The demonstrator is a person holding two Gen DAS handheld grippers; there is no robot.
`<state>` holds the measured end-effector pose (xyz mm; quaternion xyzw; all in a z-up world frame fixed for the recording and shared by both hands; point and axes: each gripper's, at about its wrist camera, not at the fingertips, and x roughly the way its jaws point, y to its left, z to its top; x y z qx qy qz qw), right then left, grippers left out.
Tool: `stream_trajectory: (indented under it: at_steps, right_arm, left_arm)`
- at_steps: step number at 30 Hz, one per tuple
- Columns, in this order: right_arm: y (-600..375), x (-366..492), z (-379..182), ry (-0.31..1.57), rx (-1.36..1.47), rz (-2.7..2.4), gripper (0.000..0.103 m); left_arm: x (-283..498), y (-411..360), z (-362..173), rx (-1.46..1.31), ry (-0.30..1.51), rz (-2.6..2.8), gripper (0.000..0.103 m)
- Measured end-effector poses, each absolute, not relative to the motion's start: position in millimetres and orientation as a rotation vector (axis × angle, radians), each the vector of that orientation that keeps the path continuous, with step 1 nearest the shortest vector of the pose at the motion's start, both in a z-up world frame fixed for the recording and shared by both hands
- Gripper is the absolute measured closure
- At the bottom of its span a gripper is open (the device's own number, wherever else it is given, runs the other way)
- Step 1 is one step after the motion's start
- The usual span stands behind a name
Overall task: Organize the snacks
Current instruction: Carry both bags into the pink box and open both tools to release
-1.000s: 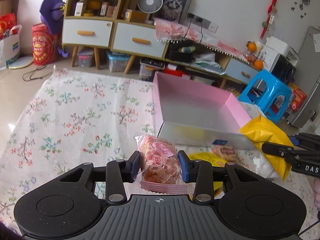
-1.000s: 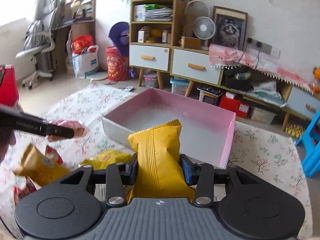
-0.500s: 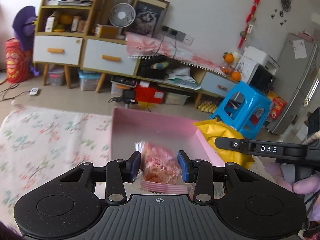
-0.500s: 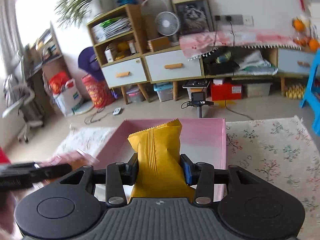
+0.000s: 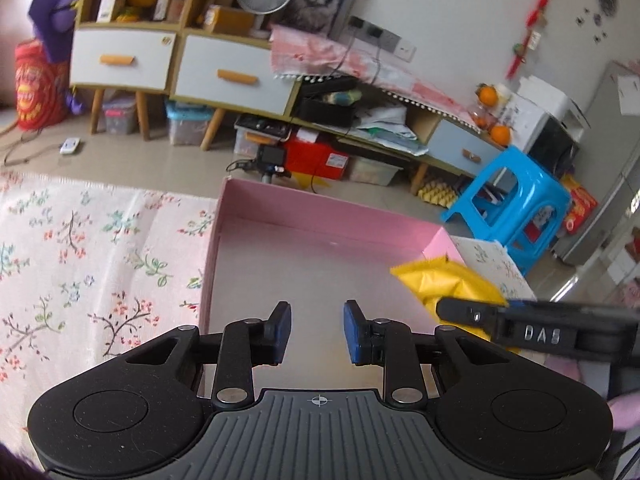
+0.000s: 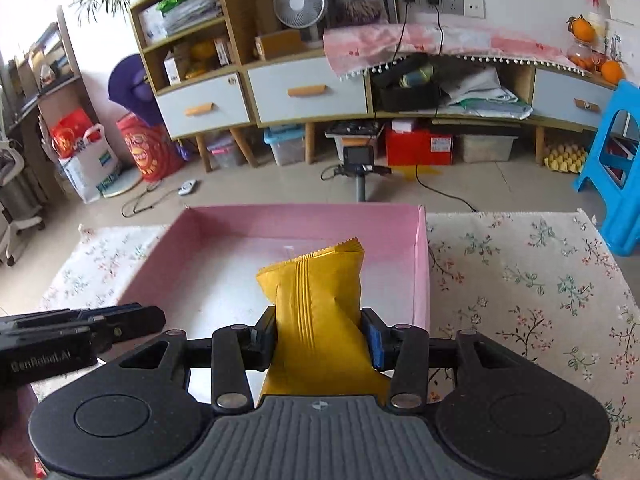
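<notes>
Counting as I go: two grippers, one yellow packet (image 6: 316, 288), one pink box (image 6: 304, 216). My right gripper (image 6: 320, 336) is clamped on the packet at its waist. The packet stands upright over the right part of the box, near the right-hand wall. My left gripper (image 5: 316, 332) has its jaws drawn in with only a slim gap between the blue pads and nothing in it, and it is aimed down at the box's pale floor.

The packet's lower end is hidden behind my own body. In the left view my right finger covers part of it. The box's near wall is cut off in both views.

The box sits on a floral cloth (image 6: 540, 280). Beyond that I see a tiled floor, one blue stool (image 5: 508, 200), one white fan (image 6: 300, 0) on a wooden cabinet (image 6: 248, 92), and clutter beneath that I can't make out.
</notes>
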<state>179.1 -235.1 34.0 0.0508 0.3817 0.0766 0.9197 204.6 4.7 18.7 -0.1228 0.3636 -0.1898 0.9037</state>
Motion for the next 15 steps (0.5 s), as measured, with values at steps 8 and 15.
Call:
stream_trajectory:
  at_steps: [8, 15]
  right_arm:
    - [-232.3, 183.2, 32.9, 0.786, 0.100, 0.158, 0.061]
    - [-233.8, 175.9, 38.5, 0.778, 0.110, 0.163, 0.046]
  left_arm:
    - [204.3, 15.8, 15.5, -0.219, 0.781, -0.378, 0.073]
    - [189.1, 21.5, 21.3, -0.150, 0.787, -0.375, 0.053]
